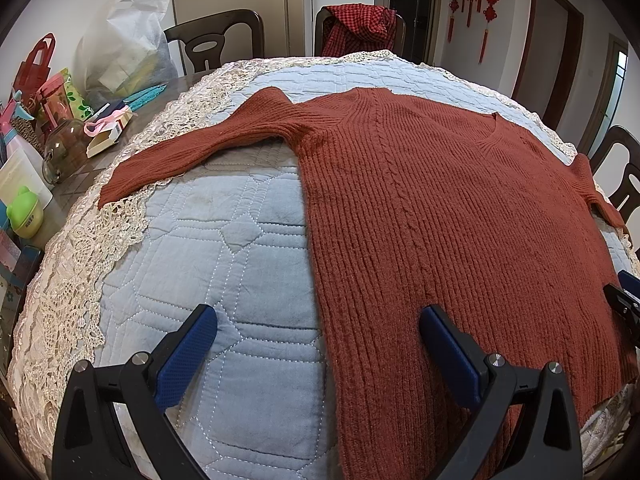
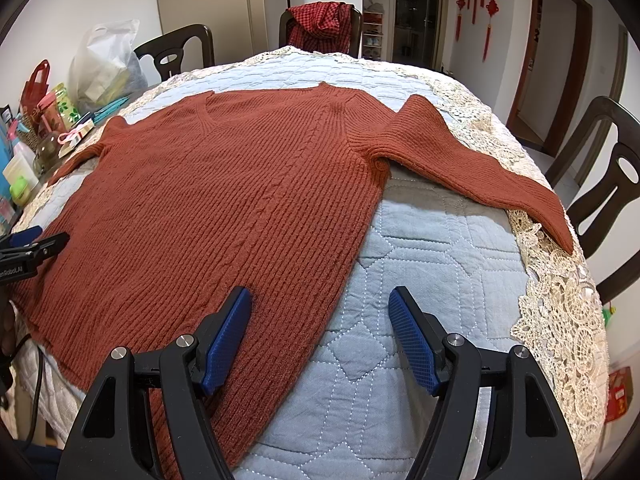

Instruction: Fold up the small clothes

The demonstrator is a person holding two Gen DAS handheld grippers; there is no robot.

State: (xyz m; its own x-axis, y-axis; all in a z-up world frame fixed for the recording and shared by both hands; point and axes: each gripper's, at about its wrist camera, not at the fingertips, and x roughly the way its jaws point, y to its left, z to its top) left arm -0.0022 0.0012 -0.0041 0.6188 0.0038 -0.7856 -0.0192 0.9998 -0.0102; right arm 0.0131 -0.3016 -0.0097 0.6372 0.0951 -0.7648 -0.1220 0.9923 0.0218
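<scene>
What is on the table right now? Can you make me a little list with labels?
garment: rust-red knit sweater, spread flat, front up, not yet folded
sleeves: both stretched out sideways
surface: pale blue quilted cover with lace edging
left gripper: open, over the sweater's left side edge near the hem
right gripper: open, over the right side edge near the hem
table clutter: glass jar, white bag
behind: chair with red checked cloth

Left gripper [image 1: 318, 330] is held low, fingers spread wide, nothing gripped between the blue pads [image 1: 188, 354]. Right gripper [image 2: 320, 310] is posed the same: jaws wide apart, nothing clamped. Each gripper's tip is seen at the edge of the other's view.
</scene>
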